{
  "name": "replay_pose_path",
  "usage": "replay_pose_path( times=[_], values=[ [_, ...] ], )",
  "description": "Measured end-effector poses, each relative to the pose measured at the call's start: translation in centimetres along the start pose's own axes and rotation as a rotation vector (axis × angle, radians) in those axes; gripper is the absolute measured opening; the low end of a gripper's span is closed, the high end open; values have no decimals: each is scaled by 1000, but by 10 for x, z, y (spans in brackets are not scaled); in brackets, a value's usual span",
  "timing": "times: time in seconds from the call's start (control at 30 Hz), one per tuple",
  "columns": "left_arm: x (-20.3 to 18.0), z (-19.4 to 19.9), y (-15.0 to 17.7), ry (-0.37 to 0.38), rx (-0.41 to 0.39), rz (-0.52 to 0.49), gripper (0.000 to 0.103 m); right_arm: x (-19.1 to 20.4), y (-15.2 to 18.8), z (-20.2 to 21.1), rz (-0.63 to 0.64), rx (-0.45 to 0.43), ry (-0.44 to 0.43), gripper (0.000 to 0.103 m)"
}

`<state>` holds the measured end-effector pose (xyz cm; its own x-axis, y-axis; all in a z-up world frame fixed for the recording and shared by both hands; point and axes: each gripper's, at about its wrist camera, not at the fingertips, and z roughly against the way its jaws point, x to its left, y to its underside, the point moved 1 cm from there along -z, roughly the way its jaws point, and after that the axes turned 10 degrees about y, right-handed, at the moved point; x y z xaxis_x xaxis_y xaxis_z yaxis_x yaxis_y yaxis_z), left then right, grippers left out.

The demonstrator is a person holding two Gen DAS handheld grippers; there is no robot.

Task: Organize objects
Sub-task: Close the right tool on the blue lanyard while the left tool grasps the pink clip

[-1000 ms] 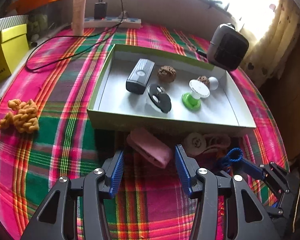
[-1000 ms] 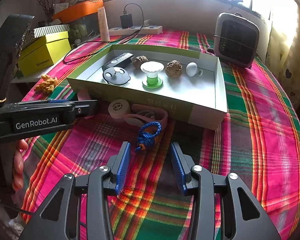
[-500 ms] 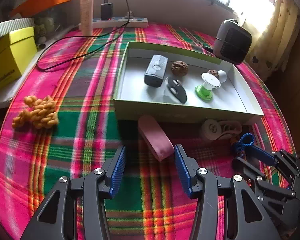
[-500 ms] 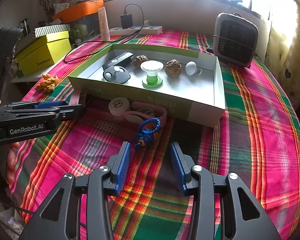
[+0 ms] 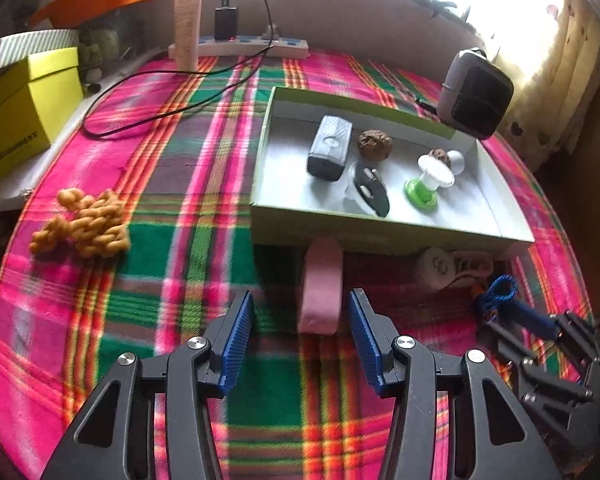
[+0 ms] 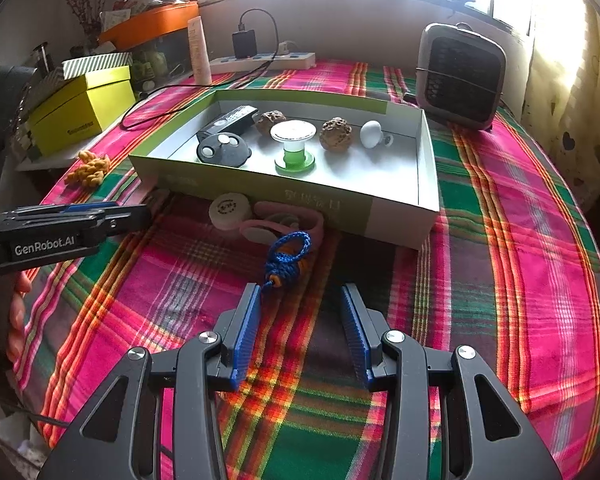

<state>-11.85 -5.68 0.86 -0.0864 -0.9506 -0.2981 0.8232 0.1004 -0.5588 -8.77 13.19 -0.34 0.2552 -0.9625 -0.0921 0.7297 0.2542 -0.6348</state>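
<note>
left hand-held gripper (image 5: 300, 334) spread, empty, near end of pink block (image 5: 321, 286) between jaws. block looks light, firm; pinch long sides. right hand-held gripper (image 6: 300, 330) spread, empty.

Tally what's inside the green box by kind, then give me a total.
In the green box:
Remote control: 1
Round black gadget: 1
Green-and-white spool: 1
Brown walnuts: 2
White knob: 1
Total: 6
</note>
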Motion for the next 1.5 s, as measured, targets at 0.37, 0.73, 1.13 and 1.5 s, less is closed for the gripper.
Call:
replay_pose_path(
  times=[0.37,0.73,1.13,1.5],
  values=[
    [-9,-5,-1,-23,-15,-51,32,0,-1,-1,9,-3,-4,32],
    [-12,-4,1,7,-16,-59,16,4,-2,0,19,-8,-11,14],
    [-18,2,6,19,-34,-76,16,3,-2,4,8,-29,-21,11],
    [-26,11,7,40,-52,-95,16,4,-3,9,0,-46,-34,7]
  ],
)
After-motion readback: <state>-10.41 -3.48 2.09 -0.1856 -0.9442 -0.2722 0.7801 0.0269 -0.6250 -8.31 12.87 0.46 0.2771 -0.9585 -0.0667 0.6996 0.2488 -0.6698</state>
